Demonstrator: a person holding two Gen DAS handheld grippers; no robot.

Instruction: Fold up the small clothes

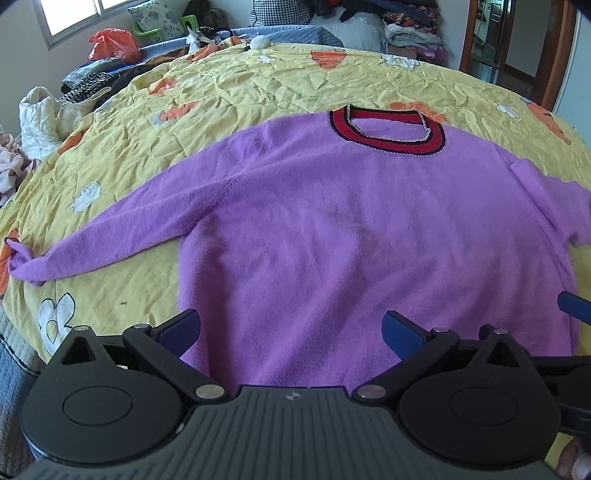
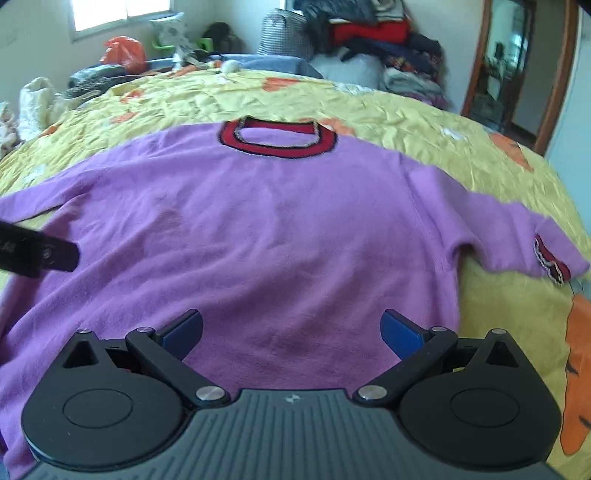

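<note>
A purple sweater (image 1: pixel 351 229) with a red and black collar (image 1: pixel 388 129) lies spread flat on a yellow bedspread (image 1: pixel 258 88), collar away from me. Its left sleeve (image 1: pixel 110 236) stretches out to a twisted cuff at the left edge. In the right wrist view the sweater (image 2: pixel 258 229) fills the middle, and its right sleeve (image 2: pixel 517 236) ends in a red-banded cuff (image 2: pixel 550 264). My left gripper (image 1: pixel 291 328) hovers open over the hem, nothing between its fingers. My right gripper (image 2: pixel 291 328) is open over the hem too. The left gripper's tip (image 2: pixel 55 254) shows at the left edge.
Piles of clothes (image 2: pixel 369 33) stand behind the bed. An orange bag (image 1: pixel 114 44) and white bundle (image 1: pixel 37 118) lie at the far left. A wooden-framed doorway (image 2: pixel 517 66) is at the right. The bedspread (image 2: pixel 480 155) is bare around the sweater.
</note>
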